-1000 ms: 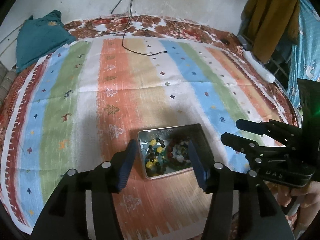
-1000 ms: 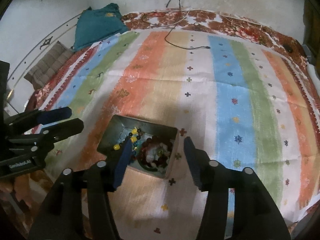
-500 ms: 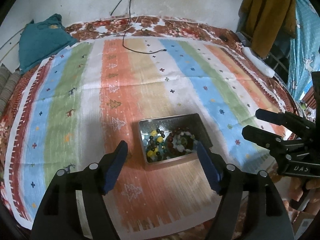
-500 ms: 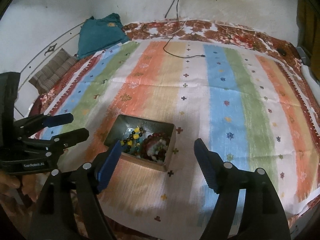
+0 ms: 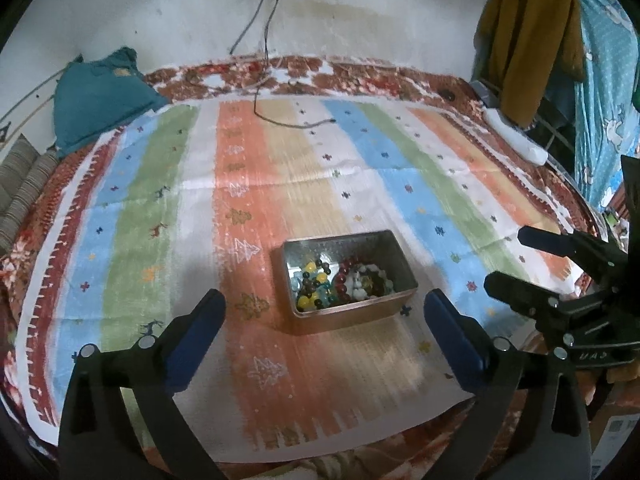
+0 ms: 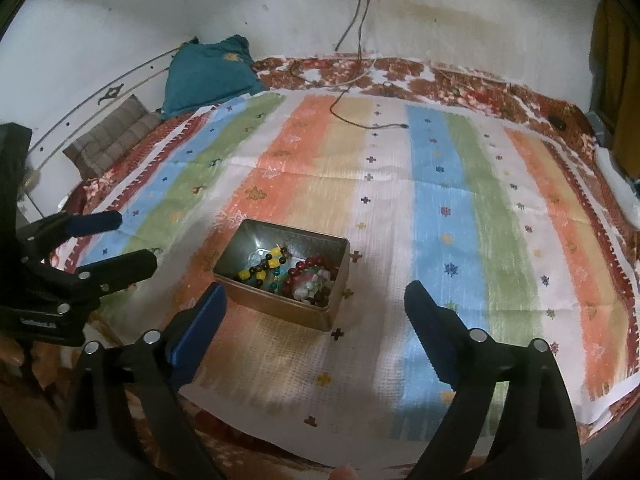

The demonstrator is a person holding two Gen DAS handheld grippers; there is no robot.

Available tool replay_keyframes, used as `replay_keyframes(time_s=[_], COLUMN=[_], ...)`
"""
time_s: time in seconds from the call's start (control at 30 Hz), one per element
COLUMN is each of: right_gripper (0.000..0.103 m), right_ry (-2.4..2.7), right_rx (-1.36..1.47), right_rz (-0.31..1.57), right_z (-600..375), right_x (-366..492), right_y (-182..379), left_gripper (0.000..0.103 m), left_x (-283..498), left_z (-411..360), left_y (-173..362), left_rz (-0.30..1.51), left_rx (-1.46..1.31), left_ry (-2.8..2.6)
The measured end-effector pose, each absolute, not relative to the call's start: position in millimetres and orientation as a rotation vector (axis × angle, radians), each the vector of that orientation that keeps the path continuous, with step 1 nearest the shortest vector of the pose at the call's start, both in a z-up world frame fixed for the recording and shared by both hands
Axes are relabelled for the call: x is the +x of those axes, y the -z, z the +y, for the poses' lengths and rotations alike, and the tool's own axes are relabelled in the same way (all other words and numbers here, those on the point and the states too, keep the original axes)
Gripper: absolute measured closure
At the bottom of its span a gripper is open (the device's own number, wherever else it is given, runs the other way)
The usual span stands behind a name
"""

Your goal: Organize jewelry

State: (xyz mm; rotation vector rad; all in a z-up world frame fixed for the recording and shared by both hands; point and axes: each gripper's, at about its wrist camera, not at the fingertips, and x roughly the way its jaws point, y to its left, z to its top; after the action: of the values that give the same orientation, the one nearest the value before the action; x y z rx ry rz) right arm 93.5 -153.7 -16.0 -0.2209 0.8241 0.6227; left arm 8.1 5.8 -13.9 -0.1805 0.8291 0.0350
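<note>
A small metal tin [image 5: 384, 248] [image 6: 340, 280] stands open on the striped cloth. Inside lie beaded bracelets: yellow and dark beads [image 5: 310, 280] [image 6: 264, 266], dark red beads [image 5: 344, 276] [image 6: 308, 266] and pale beads [image 5: 366, 280] [image 6: 316, 282]. My left gripper [image 5: 326, 334] is open and empty, held back from the tin's near side. My right gripper [image 6: 316, 330] is open and empty, also back from the tin. Each gripper shows in the other's view, the right one [image 5: 524, 256] at the right and the left one [image 6: 108, 240] at the left.
The striped cloth [image 5: 248, 184] covers a floral bed. A black cable [image 5: 280, 120] lies at the far side. A teal cushion [image 5: 96, 96] sits at the far left, clothes [image 5: 528, 40] hang at the right, and a white bottle [image 5: 516, 140] lies at the right edge.
Both grippers have pulled back and up from the tin and opened wider. The tin and its beads have not moved.
</note>
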Motion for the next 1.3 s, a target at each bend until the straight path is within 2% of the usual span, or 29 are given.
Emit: replay_keyframes(time_s=[1.3], right_gripper=[0.007], right_ry=[-0.636], right_rx=[-0.177], right_rz=[0.78], right_z=[-165.8], right_x=[79.4], right_y=[9.0], left_gripper=[0.006], left_x=[-17.1], left_z=[-16.6], left_y=[1.0], left_rz=[0.713], left_rx=[-0.072], left_ry=[-0.035])
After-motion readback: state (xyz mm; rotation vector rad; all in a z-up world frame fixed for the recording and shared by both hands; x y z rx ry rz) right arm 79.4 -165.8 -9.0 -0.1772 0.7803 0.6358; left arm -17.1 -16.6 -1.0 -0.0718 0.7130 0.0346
